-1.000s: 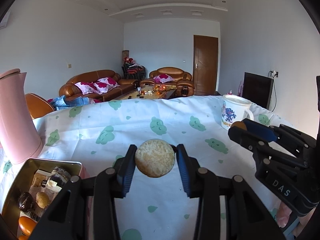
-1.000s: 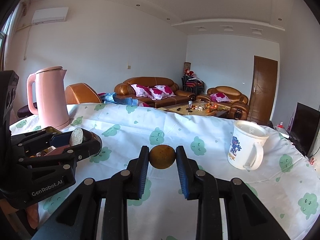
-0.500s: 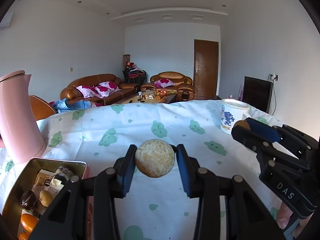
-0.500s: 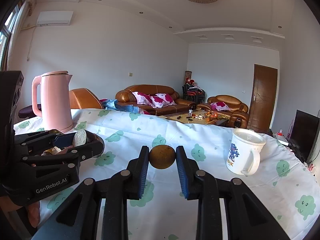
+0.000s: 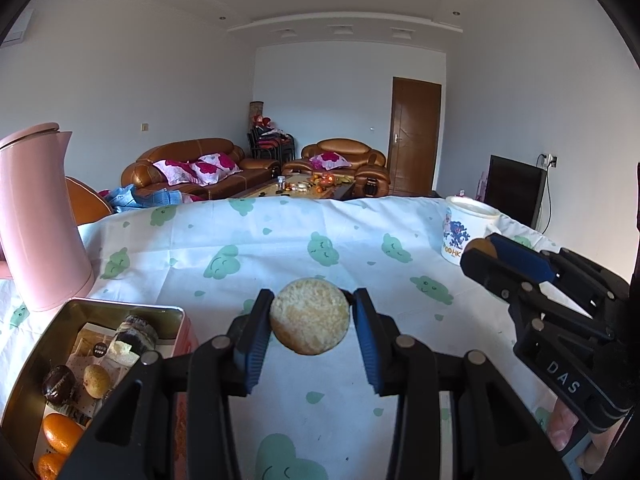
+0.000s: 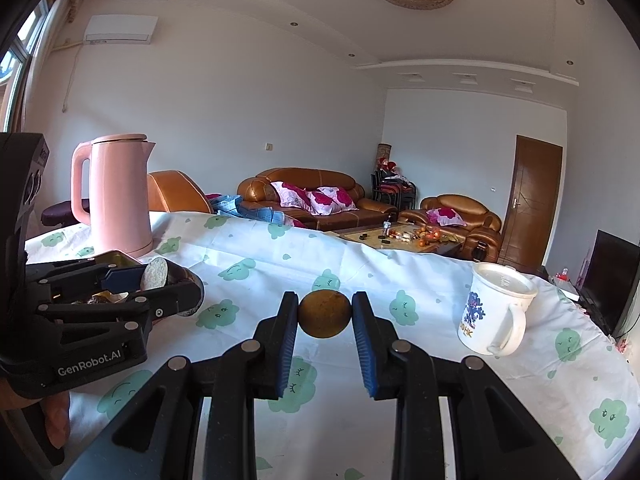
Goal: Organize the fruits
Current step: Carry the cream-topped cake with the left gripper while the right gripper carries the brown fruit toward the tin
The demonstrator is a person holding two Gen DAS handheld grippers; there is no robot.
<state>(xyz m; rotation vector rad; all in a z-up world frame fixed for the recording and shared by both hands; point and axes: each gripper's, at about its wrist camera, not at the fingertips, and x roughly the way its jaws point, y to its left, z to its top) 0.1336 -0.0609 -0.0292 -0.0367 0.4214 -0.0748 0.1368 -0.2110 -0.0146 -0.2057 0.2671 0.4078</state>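
Gripping a round, pale crumbly cake between its blue pads, the left gripper is holding it clear above the tabletop, which is wearing a white cloth printed with green clouds. The fingers are clenched on the cake's two sides, pressing it at about its widest part. Below and to the left of these fingers an open tin is sitting on the cloth, carrying oranges, a small yellowish fruit and dark wrapped pieces. A pink kettle is standing just beyond the tin.

The right gripper is grasping a small brown round fruit, its fingers closing tight on either side and keeping it off the cloth. To the right of these fingers a white mug with a blue figure is standing upright, handle facing the camera. To their left the other gripper is showing side-on, its cake appearing edge-on, with the kettle behind it.

In the left wrist view the right gripper is reaching in from the right edge, the brown fruit peeking at its tip just in front of the mug, and part of a hand is showing beneath it.
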